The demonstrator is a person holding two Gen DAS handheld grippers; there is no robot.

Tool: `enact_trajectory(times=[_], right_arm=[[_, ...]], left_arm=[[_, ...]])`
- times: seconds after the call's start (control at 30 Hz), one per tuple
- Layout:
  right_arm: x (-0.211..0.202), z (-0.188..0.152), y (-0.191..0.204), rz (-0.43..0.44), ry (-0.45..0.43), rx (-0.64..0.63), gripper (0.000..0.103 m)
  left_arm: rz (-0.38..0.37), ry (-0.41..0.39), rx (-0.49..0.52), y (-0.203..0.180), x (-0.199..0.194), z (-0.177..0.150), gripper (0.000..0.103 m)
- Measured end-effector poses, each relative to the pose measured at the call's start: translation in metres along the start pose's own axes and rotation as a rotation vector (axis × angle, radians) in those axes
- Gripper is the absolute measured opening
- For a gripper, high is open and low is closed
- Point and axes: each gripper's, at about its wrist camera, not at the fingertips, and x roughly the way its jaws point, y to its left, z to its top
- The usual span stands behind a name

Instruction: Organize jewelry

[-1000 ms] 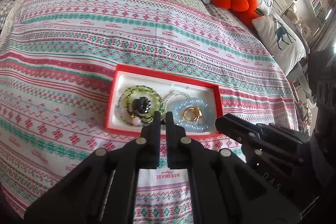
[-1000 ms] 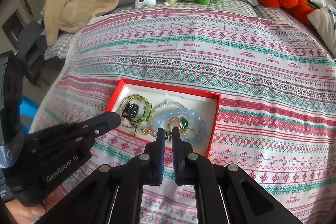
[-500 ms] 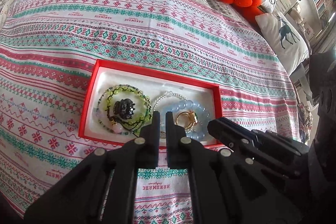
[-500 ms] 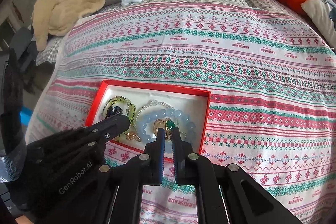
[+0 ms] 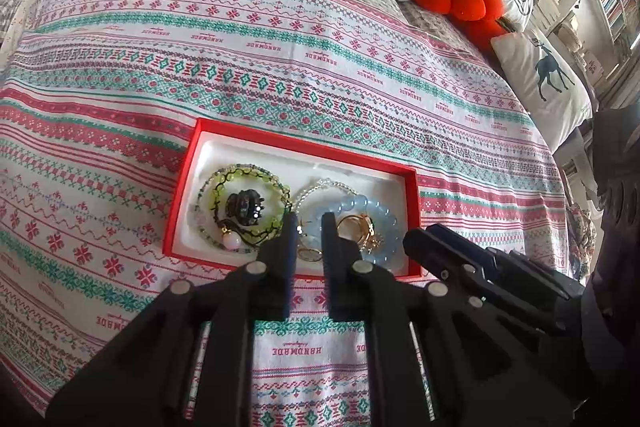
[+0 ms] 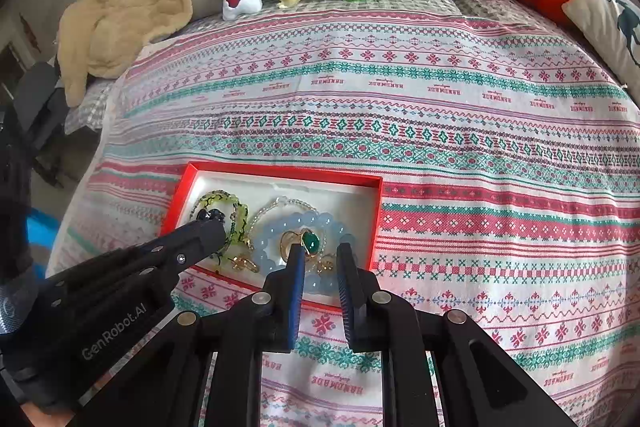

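Jaws opening above beaded bracelets (image 5: 362, 223)

left gripper (image 5: 308, 223) over near edge of red jewelry box (image 5: 304, 146), jaws opening, nothing between them | right gripper (image 5: 416, 241) just beside, at box's right corner | inside: green bead bracelet (image 5: 216, 189) ringing black hair claw (image 5: 244, 206), blue bead bracelet (image 5: 370, 205) around gold rings (image 5: 354, 227) | box on patterned bedspread (image 5: 280, 67)
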Motion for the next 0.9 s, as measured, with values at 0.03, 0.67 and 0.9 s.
enact_trajectory(times=[0.03, 0.67, 0.9], right_arm=[[-0.001, -0.001, 0.0, -0.001, -0.001, -0.002, 0.017], [-0.068, -0.047, 0.013, 0.03, -0.108, 0.013, 0.057], [-0.116, -0.087, 0.038, 0.007, -0.147, -0.075, 0.077]], left_arm=[[0.011, -0.003, 0.002, 0.0, -0.002, -0.001, 0.019], [0.294, -0.147, 0.081, -0.009, -0.087, -0.06, 0.064], [0.244, -0.213, 0.026, 0.007, -0.142, -0.099, 0.084]])
